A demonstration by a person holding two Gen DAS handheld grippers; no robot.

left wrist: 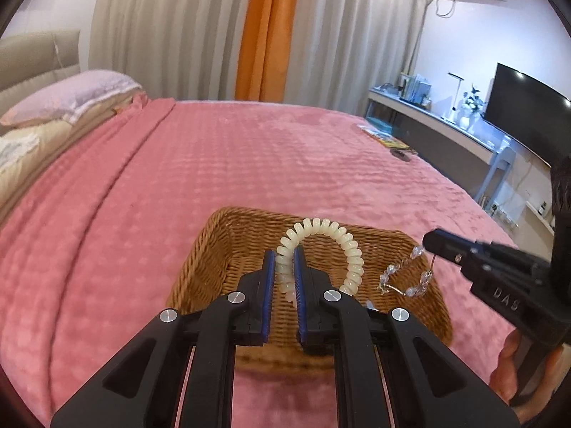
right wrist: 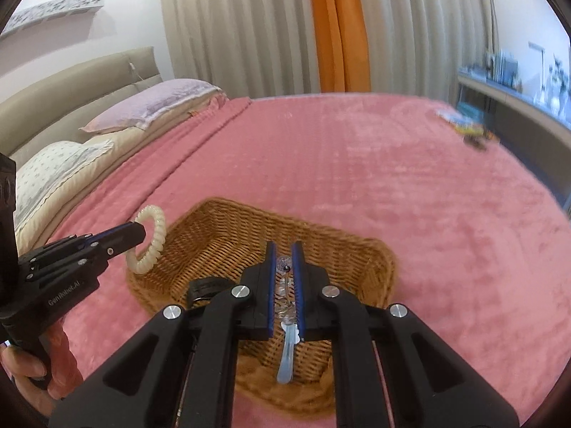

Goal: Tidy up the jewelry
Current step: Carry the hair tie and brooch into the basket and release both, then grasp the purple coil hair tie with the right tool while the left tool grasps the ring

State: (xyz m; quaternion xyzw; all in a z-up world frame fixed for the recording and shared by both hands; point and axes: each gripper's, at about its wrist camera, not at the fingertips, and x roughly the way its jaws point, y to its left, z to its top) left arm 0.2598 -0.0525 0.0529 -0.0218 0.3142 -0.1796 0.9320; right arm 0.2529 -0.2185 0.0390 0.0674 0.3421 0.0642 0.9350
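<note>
**Two bracelets held over a wicker basket on the bed**

The left hand-held gripper (left wrist: pixel 285 264) is clenched on a cream spiral coil bracelet (left wrist: pixel 321 246), a glossy, ridged ring like a telephone cord. One side sits between the blue pads while the rest arches up and to the right above the wicker basket (left wrist: pixel 214 242).

The right hand-held gripper (right wrist: pixel 284 267) grasps a clear bead bracelet (right wrist: pixel 285 285); its transparent faceted beads run along a thin metallic wire. In the left wrist view it dangles in a loop from the fingertips, over the basket's right rim.

The basket is shallow, brown and woven, resting on the pink bedspread (left wrist: pixel 249 149). Inside it lies a pale blue hair clip (right wrist: pixel 287 360) and a dark object, too hidden to identify.
</note>
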